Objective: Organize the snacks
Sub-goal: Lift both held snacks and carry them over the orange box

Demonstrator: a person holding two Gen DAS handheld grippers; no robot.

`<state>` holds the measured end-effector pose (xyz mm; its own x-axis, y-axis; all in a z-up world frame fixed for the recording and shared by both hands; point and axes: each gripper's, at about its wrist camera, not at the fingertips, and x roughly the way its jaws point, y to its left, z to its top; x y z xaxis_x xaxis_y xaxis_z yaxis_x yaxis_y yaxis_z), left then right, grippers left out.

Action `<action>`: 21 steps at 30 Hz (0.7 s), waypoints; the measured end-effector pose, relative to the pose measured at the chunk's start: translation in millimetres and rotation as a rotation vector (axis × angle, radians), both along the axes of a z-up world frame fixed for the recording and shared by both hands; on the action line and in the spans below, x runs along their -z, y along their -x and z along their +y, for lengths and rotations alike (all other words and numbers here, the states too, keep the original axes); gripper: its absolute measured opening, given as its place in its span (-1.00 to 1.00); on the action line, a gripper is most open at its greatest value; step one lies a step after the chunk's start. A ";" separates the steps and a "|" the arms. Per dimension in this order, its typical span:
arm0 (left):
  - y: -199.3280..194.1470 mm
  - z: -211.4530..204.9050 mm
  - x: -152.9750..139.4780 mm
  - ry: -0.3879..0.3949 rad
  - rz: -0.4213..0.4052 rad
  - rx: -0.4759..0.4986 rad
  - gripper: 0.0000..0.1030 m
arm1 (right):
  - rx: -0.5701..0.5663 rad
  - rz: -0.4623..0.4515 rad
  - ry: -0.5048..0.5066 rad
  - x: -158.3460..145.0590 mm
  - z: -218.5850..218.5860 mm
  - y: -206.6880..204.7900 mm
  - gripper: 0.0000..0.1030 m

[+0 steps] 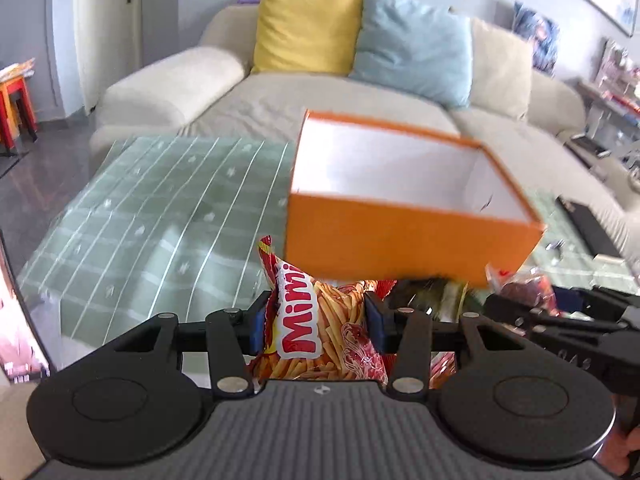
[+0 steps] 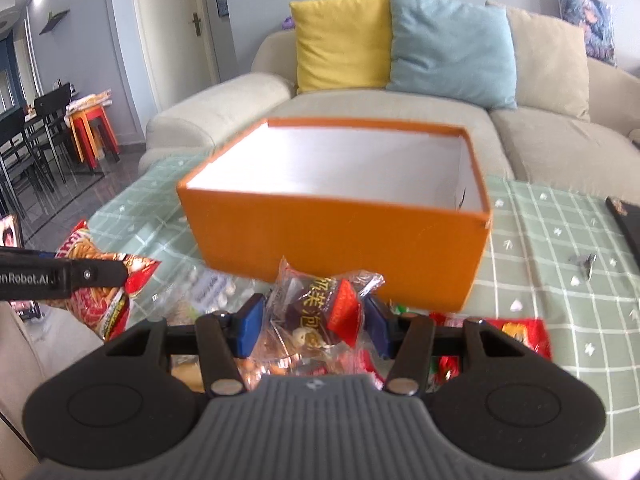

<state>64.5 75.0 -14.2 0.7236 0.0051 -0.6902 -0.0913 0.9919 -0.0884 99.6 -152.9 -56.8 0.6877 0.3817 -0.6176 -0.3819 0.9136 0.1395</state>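
Note:
An open orange box [image 1: 404, 240] with a white, empty inside stands on the green checked tablecloth; it also shows in the right wrist view [image 2: 336, 236]. My left gripper [image 1: 316, 322] is shut on a red Mimi snack bag [image 1: 320, 328], held in front of the box's near wall. The same bag [image 2: 100, 292] and the left gripper's finger show at the left of the right wrist view. My right gripper [image 2: 312, 324] is shut on a clear snack packet with a dark and red label [image 2: 320, 312], just short of the box. More snack packets [image 2: 516, 332] lie below it.
A beige sofa [image 2: 380, 112] with yellow and blue cushions stands behind the table. A dark flat object [image 2: 628, 220] and a small metal piece [image 2: 584, 264] lie on the cloth at the right. Chairs and red stools [image 2: 92, 132] stand far left.

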 end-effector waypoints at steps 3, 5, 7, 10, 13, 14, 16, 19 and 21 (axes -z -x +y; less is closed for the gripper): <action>-7.6 -3.4 -13.3 -0.004 -0.041 0.015 0.04 | -0.001 -0.038 -0.004 -12.5 0.4 0.2 0.01; -13.0 -5.7 -20.9 -0.003 -0.062 0.022 0.04 | -0.007 -0.059 0.002 -20.2 0.6 -0.2 0.01; -19.6 -8.3 -28.0 -0.005 -0.080 0.030 0.04 | -0.014 -0.078 0.013 -27.1 0.3 -0.2 0.01; -28.2 -13.6 -37.5 -0.007 -0.102 0.034 0.04 | -0.023 -0.106 0.027 -38.3 -0.7 -4.5 0.01; -38.3 -18.3 -44.4 -0.007 -0.121 0.046 0.04 | -0.026 -0.126 0.041 -49.6 -1.0 -14.2 0.01; -40.0 -20.2 -46.7 -0.009 -0.126 0.050 0.04 | -0.026 -0.134 0.045 -53.4 -0.8 -18.5 0.01; -47.6 -21.9 -49.2 -0.008 -0.132 0.055 0.04 | -0.027 -0.147 0.056 -60.2 -0.4 -29.1 0.01; -60.8 -24.3 -51.6 -0.001 -0.130 0.062 0.03 | -0.027 -0.166 0.074 -67.7 3.3 -46.9 0.00; -69.7 -26.0 -52.9 -0.003 -0.128 0.070 0.04 | -0.027 -0.166 0.084 -69.8 7.2 -59.8 0.00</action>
<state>134.2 49.0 38.7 0.8043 -0.0462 -0.5924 -0.0104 0.9957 -0.0918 159.4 -145.7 13.0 0.7731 0.3531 -0.5269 -0.4178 0.9085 -0.0042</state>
